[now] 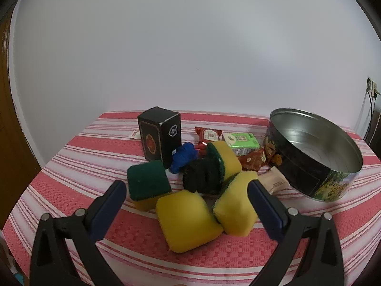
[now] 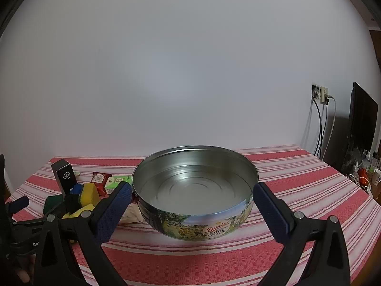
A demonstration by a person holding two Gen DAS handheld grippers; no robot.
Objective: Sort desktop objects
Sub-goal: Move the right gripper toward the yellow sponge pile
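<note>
Both tongs hung open and empty: my left tongs faced the heaped yellow sponges, my right tongs the bare cookie tin. Grabbing one sponge could've toppled the black box. Red-striped cloth covered the worktop; plain white wall behind

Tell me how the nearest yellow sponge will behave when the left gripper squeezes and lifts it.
The nearest yellow sponge looks like soft foam, so it will probably compress between the fingers and feel light. It leans against another sponge, which may shift when it lifts. The left gripper is open wide enough to straddle it.
</note>
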